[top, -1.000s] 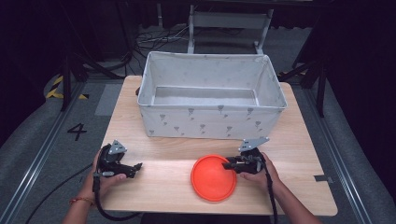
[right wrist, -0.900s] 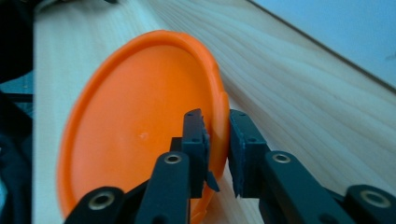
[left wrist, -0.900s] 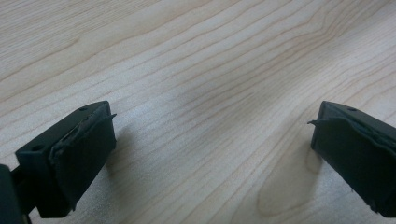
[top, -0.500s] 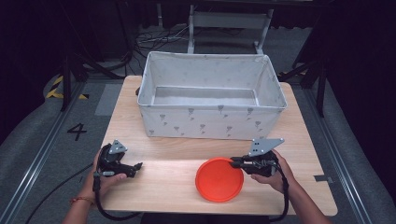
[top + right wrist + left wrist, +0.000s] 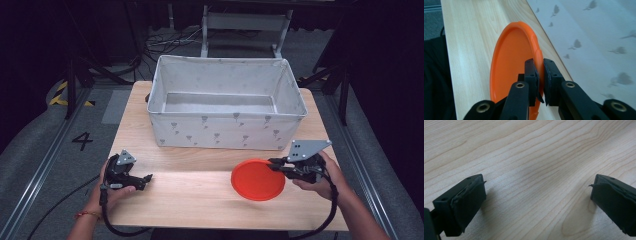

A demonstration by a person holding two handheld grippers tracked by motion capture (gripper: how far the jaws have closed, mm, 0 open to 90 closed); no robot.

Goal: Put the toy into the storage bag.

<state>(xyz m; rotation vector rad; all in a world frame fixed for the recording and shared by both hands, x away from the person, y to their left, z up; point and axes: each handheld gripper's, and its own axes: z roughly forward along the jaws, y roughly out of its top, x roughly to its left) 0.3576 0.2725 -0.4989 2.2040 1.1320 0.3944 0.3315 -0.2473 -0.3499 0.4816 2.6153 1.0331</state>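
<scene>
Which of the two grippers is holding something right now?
The right gripper: it is shut on the orange plate's rim. The left gripper is open over bare table.

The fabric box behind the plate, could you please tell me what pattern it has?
Pale grey fabric box with small darker grey tree-like motifs, best seen in the right gripper view.

Pale wooden rectangular table (image 5: pixel 200 200) stretching before me. Black painted numeral 4 (image 5: pixel 82 141) sitting on grey floor (image 5: pixel 35 150) at my left, yellow-black striped tape (image 5: pixel 59 95) lying beyond. Tangled black cables (image 5: pixel 160 40) trailing behind table.
</scene>
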